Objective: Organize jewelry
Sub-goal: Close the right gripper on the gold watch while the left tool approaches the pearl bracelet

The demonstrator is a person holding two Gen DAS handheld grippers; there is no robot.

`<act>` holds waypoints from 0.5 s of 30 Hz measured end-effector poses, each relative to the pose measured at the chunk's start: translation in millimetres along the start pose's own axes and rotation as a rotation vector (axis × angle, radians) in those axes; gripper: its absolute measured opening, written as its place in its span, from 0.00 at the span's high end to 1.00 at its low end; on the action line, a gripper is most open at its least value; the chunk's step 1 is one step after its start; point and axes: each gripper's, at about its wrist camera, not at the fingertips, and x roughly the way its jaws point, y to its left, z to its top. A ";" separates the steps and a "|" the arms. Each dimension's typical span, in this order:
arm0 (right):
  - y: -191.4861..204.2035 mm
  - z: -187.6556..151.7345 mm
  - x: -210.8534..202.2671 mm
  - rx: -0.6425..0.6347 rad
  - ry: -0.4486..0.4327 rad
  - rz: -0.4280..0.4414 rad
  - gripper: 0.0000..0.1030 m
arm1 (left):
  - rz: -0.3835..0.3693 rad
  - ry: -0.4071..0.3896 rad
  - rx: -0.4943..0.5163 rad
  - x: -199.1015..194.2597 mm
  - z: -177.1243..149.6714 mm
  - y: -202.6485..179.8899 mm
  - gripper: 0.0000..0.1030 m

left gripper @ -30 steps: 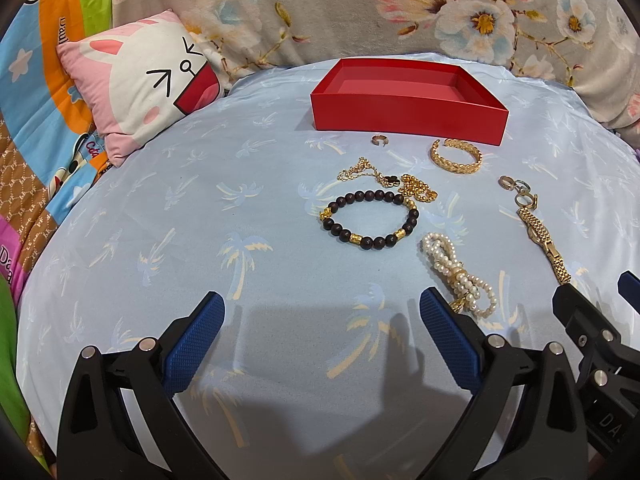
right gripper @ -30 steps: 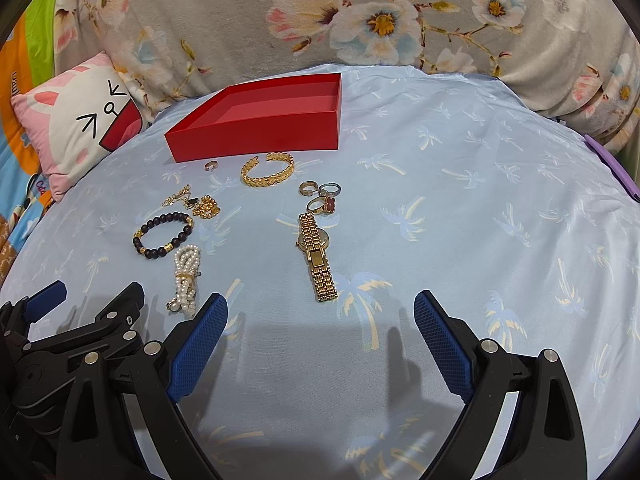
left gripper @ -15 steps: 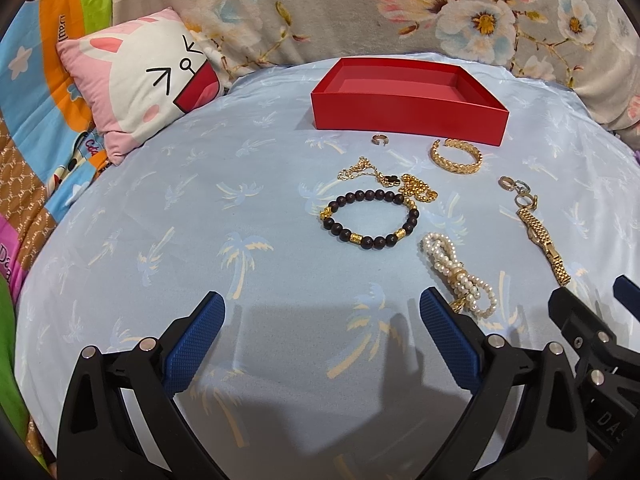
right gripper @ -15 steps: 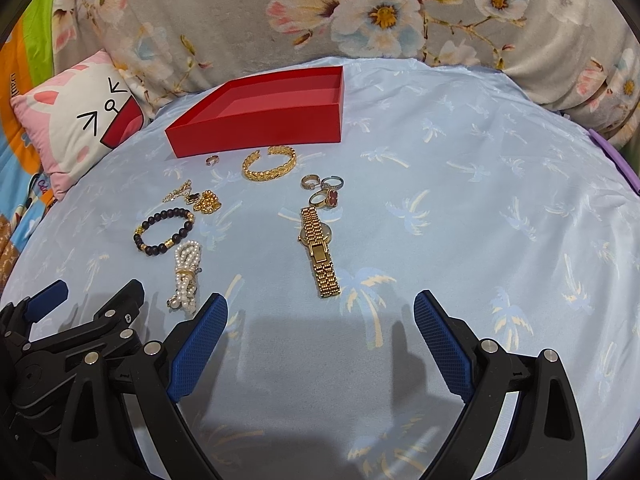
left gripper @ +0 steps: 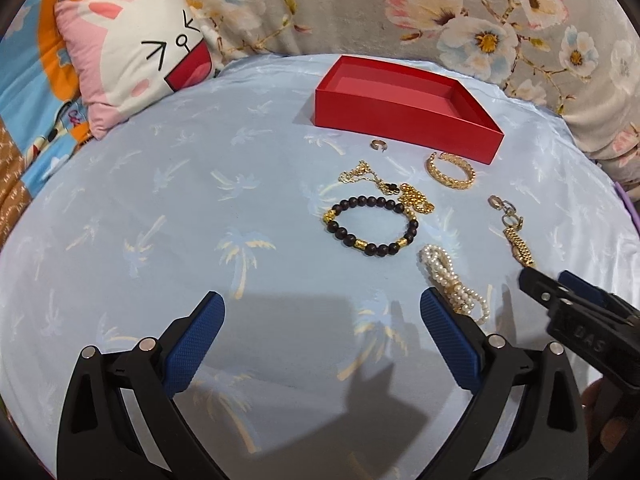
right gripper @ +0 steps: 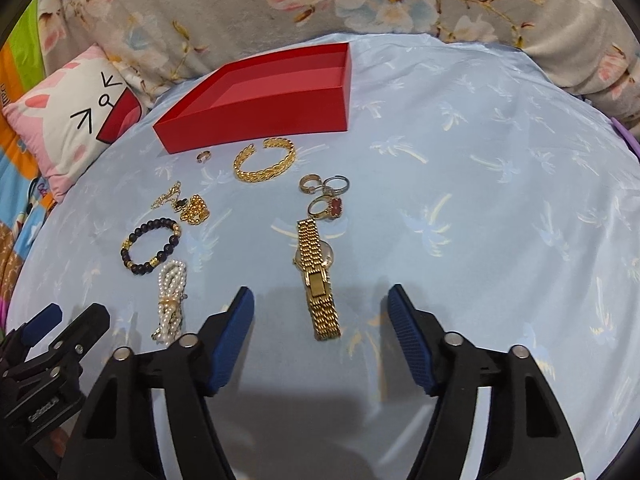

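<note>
Jewelry everywhere on the pale blue palm-print bedsheet [right gripper: 480,220], and the red box [right gripper: 256,120] sits empty at the far edge, in front of the floral blanket [right gripper: 360,0]. The right tongs [right gripper: 320,312] have just been narrowing, yet they stand spread with nothing pinched; the lower end of the gold watch [right gripper: 318,276] lies on the sheet between the two blue pads, untouched. Just beyond the watch sit three rings, one with a red clover face [right gripper: 334,207]. Toward the box lies the gold braided cuff [right gripper: 264,160], with a small ring [right gripper: 203,157] beside it.

Over to the left tongs [left gripper: 320,320]: wide apart, holding nothing, hovering over bare sheet. Their right pad sits just in front of the knotted pearl strand [left gripper: 454,280]. Beyond that, the dark bead bracelet [left gripper: 370,226] lies in a loop, and a gold chain with a black charm [left gripper: 384,184] is heaped just behind it. A bunny-face pillow [left gripper: 136,60] leans at the far left.
</note>
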 end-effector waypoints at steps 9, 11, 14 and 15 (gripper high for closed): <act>13.1 9.9 13.6 -0.080 -0.006 -0.036 0.64 | -0.047 0.016 0.034 1.1 0.6 -14.0 0.07; 10.8 9.7 12.8 -0.077 -0.008 -0.039 0.76 | -0.065 0.023 0.040 1.7 0.1 -17.4 0.07; 4.5 9.8 11.1 -0.058 0.000 -0.017 0.88 | -0.088 0.027 0.050 1.6 0.7 -24.1 0.07; 2.2 10.0 10.3 -0.046 0.004 -0.007 0.90 | -0.100 0.029 0.057 1.5 1.0 -27.6 0.07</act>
